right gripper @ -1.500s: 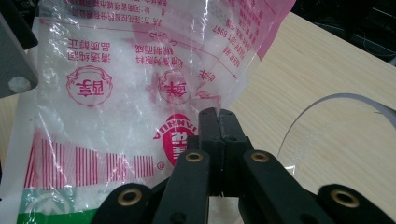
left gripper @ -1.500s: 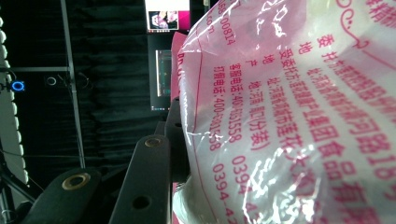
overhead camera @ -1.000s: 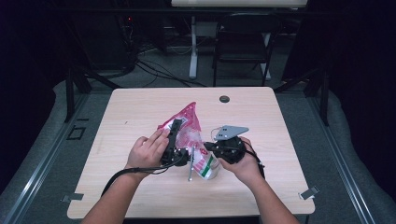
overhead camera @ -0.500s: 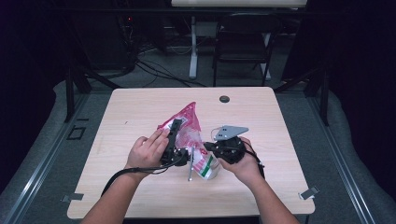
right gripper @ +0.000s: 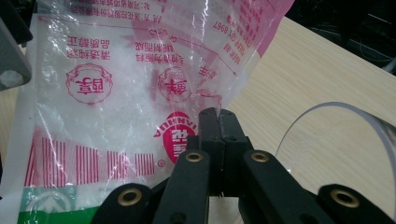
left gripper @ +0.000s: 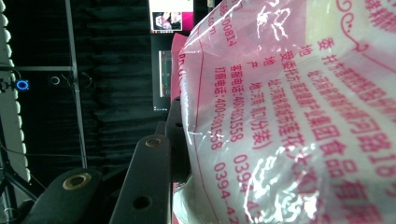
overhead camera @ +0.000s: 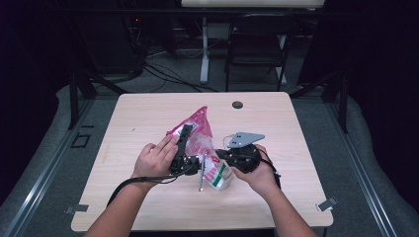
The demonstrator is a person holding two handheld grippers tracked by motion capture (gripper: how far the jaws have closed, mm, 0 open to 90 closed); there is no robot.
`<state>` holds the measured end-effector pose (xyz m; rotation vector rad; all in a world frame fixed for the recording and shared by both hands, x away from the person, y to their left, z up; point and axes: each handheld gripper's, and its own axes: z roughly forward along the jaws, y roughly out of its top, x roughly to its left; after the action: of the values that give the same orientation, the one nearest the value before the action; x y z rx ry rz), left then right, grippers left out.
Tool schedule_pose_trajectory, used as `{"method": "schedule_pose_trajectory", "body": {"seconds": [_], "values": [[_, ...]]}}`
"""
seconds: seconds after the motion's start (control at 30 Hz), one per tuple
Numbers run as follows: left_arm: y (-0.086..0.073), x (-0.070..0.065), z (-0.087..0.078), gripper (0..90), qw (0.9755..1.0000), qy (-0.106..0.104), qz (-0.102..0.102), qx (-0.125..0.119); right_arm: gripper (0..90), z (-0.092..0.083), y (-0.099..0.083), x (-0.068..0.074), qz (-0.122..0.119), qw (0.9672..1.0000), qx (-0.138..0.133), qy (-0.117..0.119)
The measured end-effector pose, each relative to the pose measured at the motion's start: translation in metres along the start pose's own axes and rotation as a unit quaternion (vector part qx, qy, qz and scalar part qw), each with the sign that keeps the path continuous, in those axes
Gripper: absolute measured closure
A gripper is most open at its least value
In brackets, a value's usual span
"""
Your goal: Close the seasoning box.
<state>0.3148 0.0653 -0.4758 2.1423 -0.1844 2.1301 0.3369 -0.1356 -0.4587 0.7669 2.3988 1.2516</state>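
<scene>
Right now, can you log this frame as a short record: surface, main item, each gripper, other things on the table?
surface: light wooden table
main item: pink-and-clear printed plastic bag of white granules, held up over the table
left gripper: jaws around the bag's side, bag pressed against one jaw
right gripper: jaws closed, pinching the bag's lower edge
other: small round black disc near the far edge; clear plastic cup under the bag

Bare table around bag
</scene>
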Motion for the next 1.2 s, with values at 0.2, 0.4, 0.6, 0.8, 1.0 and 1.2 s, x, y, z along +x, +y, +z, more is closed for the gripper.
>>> {"method": "schedule_pose_trajectory", "body": {"seconds": [0.2, 0.4, 0.6, 0.8, 1.0, 1.2], "values": [[0.000, 0.001, 0.000, 70.4, 1.0000, 0.004, 0.000, -0.001, 90.0, -0.002, 0.001, 0.000, 0.001, 1.0000, -0.004, -0.003], [0.001, 0.001, 0.000, 70.4, 1.0000, -0.001, 0.000, 0.001, 90.0, -0.001, 0.001, 0.000, 0.000, 1.0000, -0.002, -0.002], [0.001, 0.000, 0.001, 70.4, 1.0000, -0.003, 0.000, 0.001, 90.0, 0.000, 0.000, -0.001, 0.000, 1.0000, 0.000, -0.003], [0.000, -0.003, 0.000, 70.4, 0.9999, -0.008, -0.002, 0.007, 90.0, 0.001, -0.001, -0.001, -0.001, 1.0000, 0.003, -0.004], [-0.002, -0.006, 0.001, 70.5, 0.9999, -0.010, -0.006, 0.005, 90.0, 0.004, -0.001, 0.001, -0.001, 1.0000, 0.004, -0.002], [-0.005, -0.011, 0.000, 70.6, 0.9998, -0.016, -0.011, 0.010, 90.0, 0.005, -0.001, 0.002, -0.002, 1.0000, 0.006, -0.001]]}}
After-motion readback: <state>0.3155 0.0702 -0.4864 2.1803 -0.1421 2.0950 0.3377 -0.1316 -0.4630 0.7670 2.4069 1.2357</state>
